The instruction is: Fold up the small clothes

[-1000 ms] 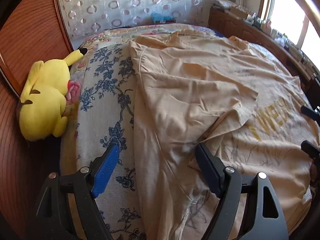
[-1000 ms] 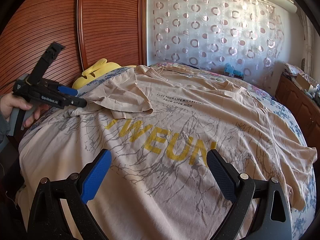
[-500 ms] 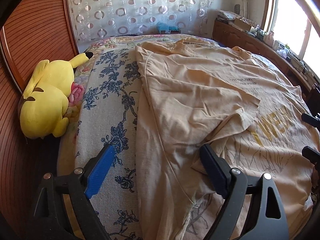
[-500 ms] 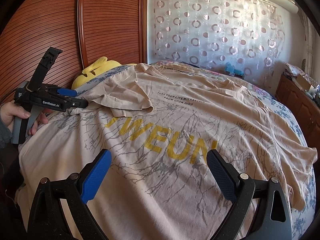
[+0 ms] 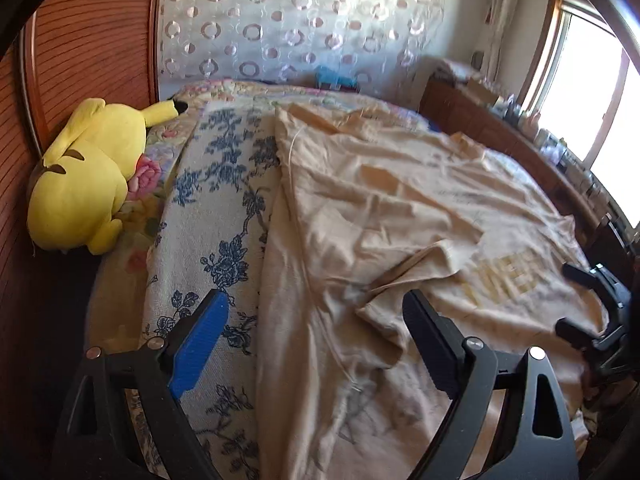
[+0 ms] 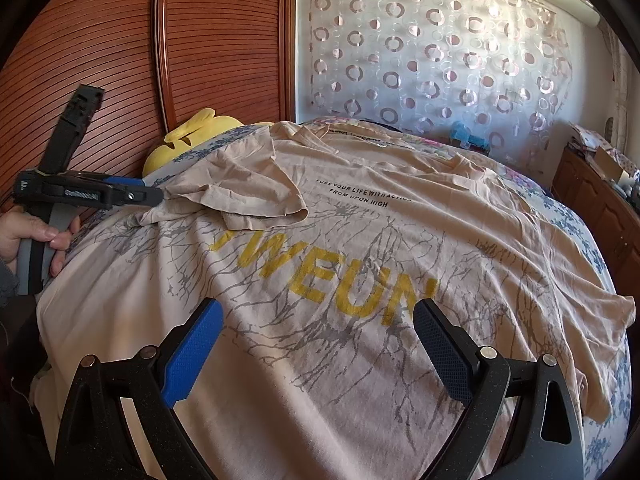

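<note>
A beige T-shirt (image 6: 360,248) with yellow letters and grey crack print lies spread on the bed; it also shows in the left wrist view (image 5: 380,220). Its left sleeve (image 6: 248,196) is folded inward over the chest. My left gripper (image 5: 316,320) is open and empty, low over the shirt's left edge; in the right wrist view (image 6: 154,196) its tips sit at the folded sleeve's edge. My right gripper (image 6: 320,328) is open and empty above the shirt's lower front. It shows at the right edge of the left wrist view (image 5: 576,300).
A yellow plush toy (image 5: 84,176) lies at the bed's left edge against a wooden slatted wardrobe (image 6: 120,60). A floral bedspread (image 5: 216,200) lies under the shirt. A wooden cabinet with clutter (image 5: 500,128) runs along the right under a window. A curtain (image 6: 420,52) hangs behind.
My left gripper has drawn back and tilted up, with slight blur. The folded sleeve stays on the shirt. My right gripper has not moved.
</note>
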`<state>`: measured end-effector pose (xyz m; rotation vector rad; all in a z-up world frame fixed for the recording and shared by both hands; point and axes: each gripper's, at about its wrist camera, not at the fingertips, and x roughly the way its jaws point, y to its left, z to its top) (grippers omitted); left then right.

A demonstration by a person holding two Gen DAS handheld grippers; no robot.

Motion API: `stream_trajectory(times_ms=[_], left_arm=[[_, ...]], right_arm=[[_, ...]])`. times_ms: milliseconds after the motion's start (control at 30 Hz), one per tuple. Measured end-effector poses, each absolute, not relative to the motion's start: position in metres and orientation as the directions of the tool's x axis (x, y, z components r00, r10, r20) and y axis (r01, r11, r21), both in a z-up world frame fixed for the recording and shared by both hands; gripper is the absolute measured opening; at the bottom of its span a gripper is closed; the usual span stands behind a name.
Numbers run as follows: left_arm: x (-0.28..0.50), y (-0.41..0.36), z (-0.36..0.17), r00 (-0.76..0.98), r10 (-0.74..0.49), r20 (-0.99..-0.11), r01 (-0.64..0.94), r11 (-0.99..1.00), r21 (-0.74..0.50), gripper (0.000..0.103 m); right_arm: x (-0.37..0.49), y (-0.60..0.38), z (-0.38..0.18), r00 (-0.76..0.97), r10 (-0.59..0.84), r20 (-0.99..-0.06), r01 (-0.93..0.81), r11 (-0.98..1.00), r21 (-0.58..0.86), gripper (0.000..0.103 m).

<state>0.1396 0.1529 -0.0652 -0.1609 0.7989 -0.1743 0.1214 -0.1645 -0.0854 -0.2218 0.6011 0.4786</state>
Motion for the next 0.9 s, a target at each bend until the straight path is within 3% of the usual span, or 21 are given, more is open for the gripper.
stream_trajectory(times_ms=[167,467,500,567,633,700,900], left_arm=[[0.122,0.135,-0.048,0.755,-0.192,-0.627,0.13,0.981,-0.144,0.09],[0.13,0.116,-0.05,0.697,-0.21,-0.685,0.158,0.978,-0.14,0.09],[0.13,0.116,-0.051,0.691,-0.229,-0.686,0.169,0.973,-0.155,0.088],[0.129,0.115,-0.055,0.674,-0.265,-0.689,0.188,0.964,-0.186,0.074],[0.129,0.112,-0.057,0.665,-0.281,-0.691,0.196,0.96,-0.202,0.051],[0.129,0.11,-0.061,0.649,-0.296,-0.7,0.205,0.955,-0.214,0.041],[0.133,0.11,-0.073,0.635,-0.236,-0.736,0.164,0.972,-0.169,0.039]], right_arm=[[0.121,-0.165,-0.086,0.72,0.365,-0.59,-0.492,0.868,-0.063,0.096],[0.121,-0.165,-0.086,0.72,0.366,-0.59,-0.493,0.868,-0.062,0.096],[0.121,-0.165,-0.086,0.72,0.366,-0.59,-0.493,0.868,-0.062,0.096],[0.121,-0.165,-0.086,0.72,0.366,-0.589,-0.492,0.869,-0.062,0.096],[0.121,-0.165,-0.086,0.72,0.366,-0.589,-0.492,0.869,-0.061,0.096],[0.121,-0.165,-0.086,0.72,0.366,-0.589,-0.492,0.869,-0.061,0.096],[0.131,-0.162,-0.083,0.66,0.397,-0.637,-0.538,0.842,-0.033,0.096]])
